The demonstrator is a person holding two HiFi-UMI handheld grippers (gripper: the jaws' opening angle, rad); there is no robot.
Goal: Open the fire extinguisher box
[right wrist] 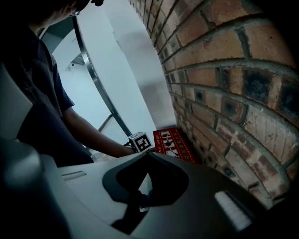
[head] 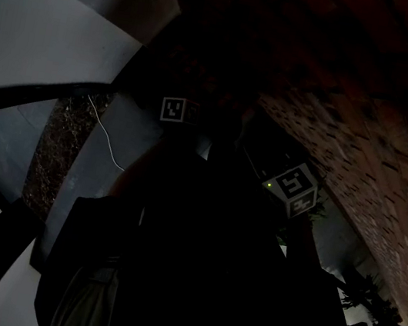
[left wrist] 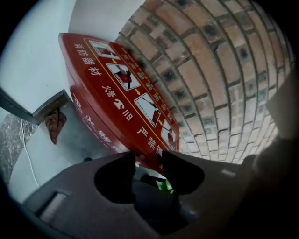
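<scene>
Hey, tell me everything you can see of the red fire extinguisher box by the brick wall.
The fire extinguisher box is red, seemingly painted metal, standing on the pale floor against the brick wall. Its top lid carries white instruction pictograms, yellow arrows and white Chinese lettering; more white lettering runs along the front. The lid's near edge sits in the left tool, whose jaws appear to pinch it. Whether it is lifted yet is unclear.

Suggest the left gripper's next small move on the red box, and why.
Probably raise the left gripper, swinging the lid up toward the brick wall. Its jaws pinch the lid's near edge, and the lid sits low over the box. The right gripper is shut and empty, away from it.
</scene>
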